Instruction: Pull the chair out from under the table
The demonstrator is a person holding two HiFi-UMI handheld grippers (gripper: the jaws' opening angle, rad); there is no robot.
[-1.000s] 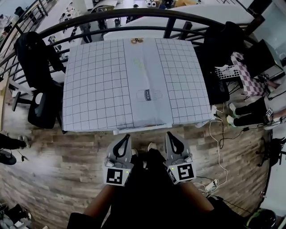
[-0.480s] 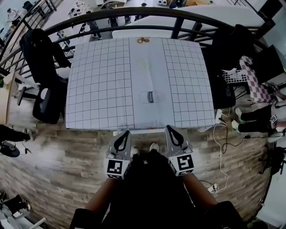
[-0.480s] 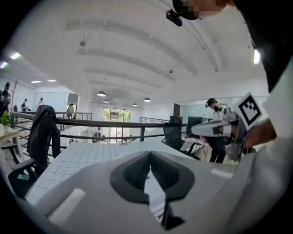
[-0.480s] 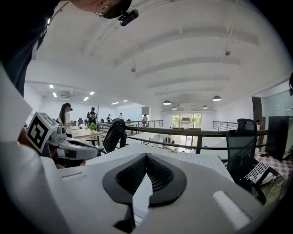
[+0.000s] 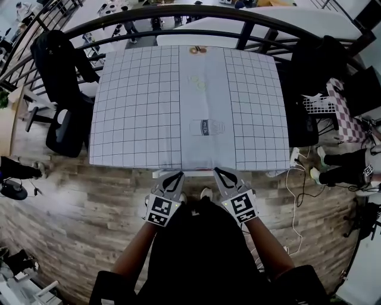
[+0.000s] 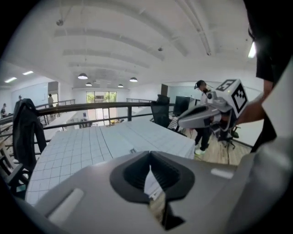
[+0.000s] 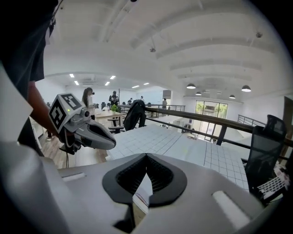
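A square table (image 5: 143, 107) under a grid-patterned cloth fills the middle of the head view. A pale strip (image 5: 193, 173) shows just below its near edge; whether it is the chair's back I cannot tell, and the rest of the chair is hidden under the cloth. My left gripper (image 5: 177, 177) and right gripper (image 5: 218, 173) hover side by side at that edge, both shut and empty. In the left gripper view the shut jaws of the left gripper (image 6: 149, 167) point across the tabletop (image 6: 91, 146). The right gripper (image 7: 146, 171) does the same from its side.
A black office chair (image 5: 62, 113) with a jacket stands left of the table, another black chair (image 5: 300, 77) at the right. A dark railing (image 5: 178, 12) curves behind the table. Cables (image 5: 294, 190) lie on the wooden floor at right, near a person's legs (image 5: 342, 167).
Both grippers have come down and forward, from in front of my body to the table's near edge. Their tips now tilt downward. The jaws stayed shut.
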